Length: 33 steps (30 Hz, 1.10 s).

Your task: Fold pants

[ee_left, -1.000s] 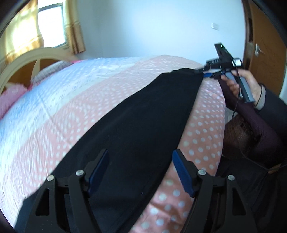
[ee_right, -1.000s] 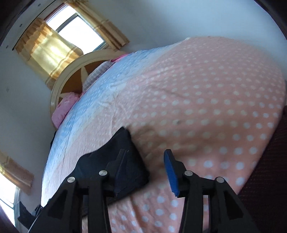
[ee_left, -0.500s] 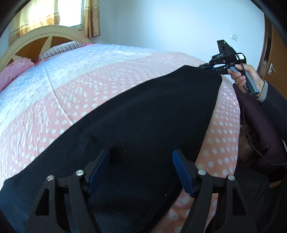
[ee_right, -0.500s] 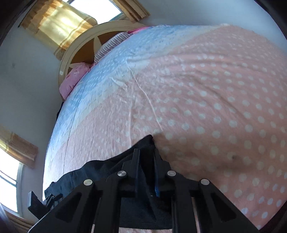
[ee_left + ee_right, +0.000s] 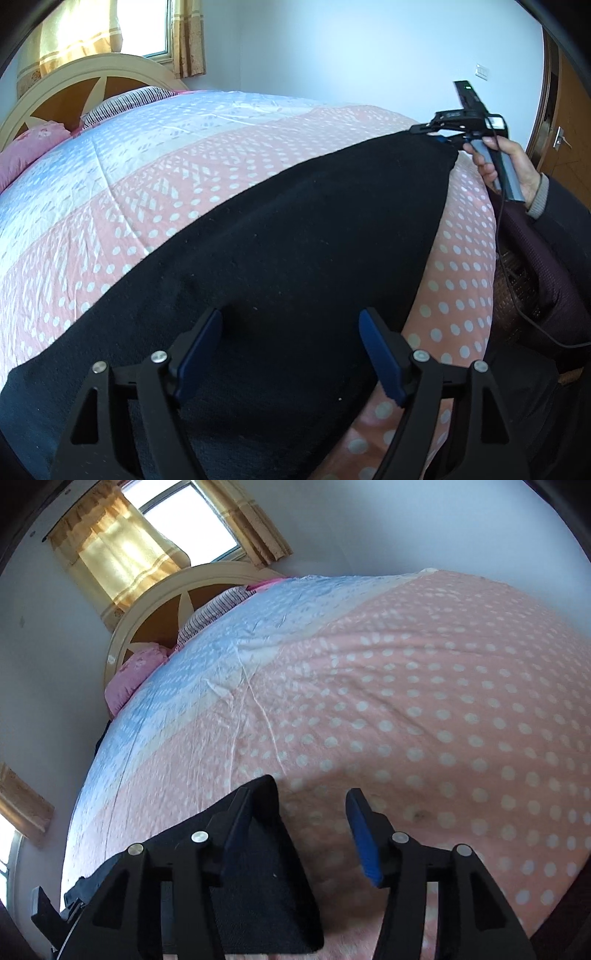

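Black pants [image 5: 295, 240] lie flat in a long strip across the pink dotted bedcover [image 5: 184, 177]. My left gripper [image 5: 290, 317] hovers open just over the near end of the strip, both blue pads above the cloth and nothing pinched. At the far end a hand [image 5: 517, 166] holds my right gripper [image 5: 430, 134] at the pants' corner. In the right wrist view that gripper [image 5: 299, 797] has its jaws opening. The pants' corner [image 5: 266, 886] lies under its left finger and partly between the pads, which do not press on it.
A cream and wood headboard [image 5: 74, 85] with a pink pillow [image 5: 29, 147] and a striped pillow [image 5: 129, 99] stands at the far end of the bed. Bare bedcover [image 5: 443, 720] stretches beyond the pants. A wooden door [image 5: 569, 129] is on the right. The person's dark sleeve [image 5: 565, 236] runs along the bed's edge.
My right gripper went from open to shut on the pants' corner, and now stands open again off it. The left gripper sank closer over the pants and rolled a little.
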Motion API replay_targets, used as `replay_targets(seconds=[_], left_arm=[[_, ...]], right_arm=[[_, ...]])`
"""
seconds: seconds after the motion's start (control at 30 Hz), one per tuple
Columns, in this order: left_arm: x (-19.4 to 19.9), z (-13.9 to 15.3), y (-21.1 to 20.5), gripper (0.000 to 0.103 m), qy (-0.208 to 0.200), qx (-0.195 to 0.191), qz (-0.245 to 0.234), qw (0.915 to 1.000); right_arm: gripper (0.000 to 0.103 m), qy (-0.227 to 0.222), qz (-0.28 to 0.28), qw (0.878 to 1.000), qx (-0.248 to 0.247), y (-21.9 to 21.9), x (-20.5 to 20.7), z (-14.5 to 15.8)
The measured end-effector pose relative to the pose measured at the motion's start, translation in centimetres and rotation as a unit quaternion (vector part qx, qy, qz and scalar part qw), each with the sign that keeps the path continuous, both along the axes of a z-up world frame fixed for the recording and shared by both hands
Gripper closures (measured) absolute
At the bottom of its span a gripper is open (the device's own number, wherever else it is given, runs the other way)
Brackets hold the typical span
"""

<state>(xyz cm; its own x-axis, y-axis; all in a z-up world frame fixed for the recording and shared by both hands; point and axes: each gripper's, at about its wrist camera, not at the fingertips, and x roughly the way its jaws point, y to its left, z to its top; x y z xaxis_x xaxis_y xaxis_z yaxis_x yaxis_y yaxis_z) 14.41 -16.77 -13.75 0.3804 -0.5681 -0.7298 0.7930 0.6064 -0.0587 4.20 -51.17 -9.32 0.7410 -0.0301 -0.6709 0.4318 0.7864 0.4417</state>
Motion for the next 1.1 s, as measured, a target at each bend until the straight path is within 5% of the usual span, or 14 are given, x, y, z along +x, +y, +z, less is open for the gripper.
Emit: replay_targets(seconds=[0.1,0.23,0.4,0.57,0.77,0.93,1.1], left_arm=[[0.0,0.0,0.1,0.023,0.0,-0.001,0.001,1.0],[0.0,0.0,0.3,0.023,-0.004,0.0,0.009,1.0],[0.4,0.0,1.1,0.022,0.006,-0.005,0.029,0.9996],[0.2,1.5,4.9,0.022,0.002,-0.037,0.068,0.997],[-0.5,1.1,11.8,0.022,-0.04,0.023,0.116,0.9922],[-0.9,-0.1,13.1,0.019,-0.024,0.035,0.116,0.9923],[-1.5,-0.1,13.3,0.015,-0.019,0.046,0.097,0.9941]], right_arm=[[0.049,-0.019,-0.005,1.0,0.003,0.4,-2.9,1.4],[0.049,-0.038,0.068,0.997,0.0,3.6,-4.7,2.5],[0.049,0.068,0.134,0.988,-0.02,7.4,-2.7,-1.4],[0.049,0.055,0.119,0.99,-0.053,8.5,-3.4,0.3],[0.049,0.007,0.182,0.979,-0.089,14.9,-1.0,3.7],[0.049,0.016,0.32,0.946,-0.058,25.1,3.1,1.7],[0.049,0.057,0.404,0.908,-0.092,33.8,4.4,-1.8]])
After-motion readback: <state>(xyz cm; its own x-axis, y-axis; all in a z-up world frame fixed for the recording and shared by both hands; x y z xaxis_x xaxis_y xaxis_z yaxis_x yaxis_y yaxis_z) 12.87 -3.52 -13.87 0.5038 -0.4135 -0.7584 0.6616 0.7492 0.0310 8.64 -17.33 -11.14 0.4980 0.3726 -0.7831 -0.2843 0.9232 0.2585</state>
